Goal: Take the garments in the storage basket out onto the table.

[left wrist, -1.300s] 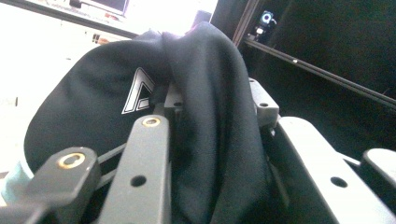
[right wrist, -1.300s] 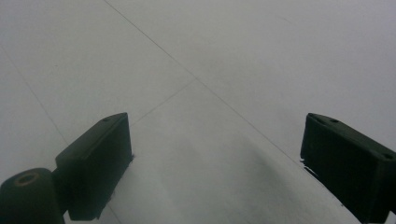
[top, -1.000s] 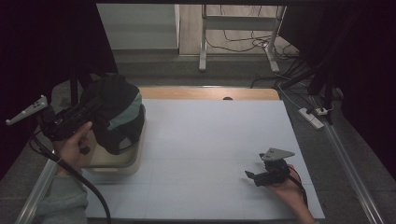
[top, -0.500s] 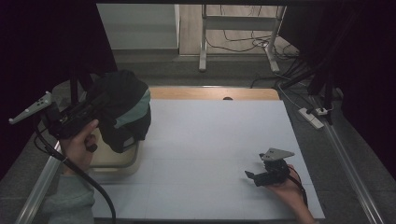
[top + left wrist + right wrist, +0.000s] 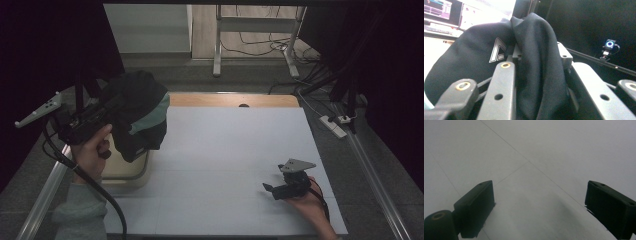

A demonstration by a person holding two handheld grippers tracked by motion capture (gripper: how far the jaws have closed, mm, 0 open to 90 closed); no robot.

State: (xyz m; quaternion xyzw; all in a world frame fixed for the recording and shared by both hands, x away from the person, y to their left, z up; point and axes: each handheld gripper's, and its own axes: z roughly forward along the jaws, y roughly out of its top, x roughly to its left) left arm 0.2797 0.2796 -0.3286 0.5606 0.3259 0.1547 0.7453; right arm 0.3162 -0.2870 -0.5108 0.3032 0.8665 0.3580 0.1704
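A black garment [image 5: 137, 112] with a teal lining hangs bunched in the air above a cream tray [image 5: 127, 172] at the table's left. My left gripper [image 5: 114, 104] is shut on it, held by a hand at the left edge. In the left gripper view the black cloth [image 5: 474, 57], with a white logo, is pinched between the jaws and drapes over them. My right gripper [image 5: 270, 189] rests low on the white table [image 5: 235, 145] at the front right. Its jaws stand wide apart over bare surface in the right gripper view [image 5: 539, 202], holding nothing.
Metal rails [image 5: 47, 185] run along both sides of the table. A power strip [image 5: 334, 125] lies on the floor to the right. Desk legs [image 5: 217, 50] and cables stand beyond the far edge. A lit screen [image 5: 442, 10] shows behind the garment.
My left gripper has lifted the garment up out of the tray and carried it slightly right and away. The right gripper has stayed in place.
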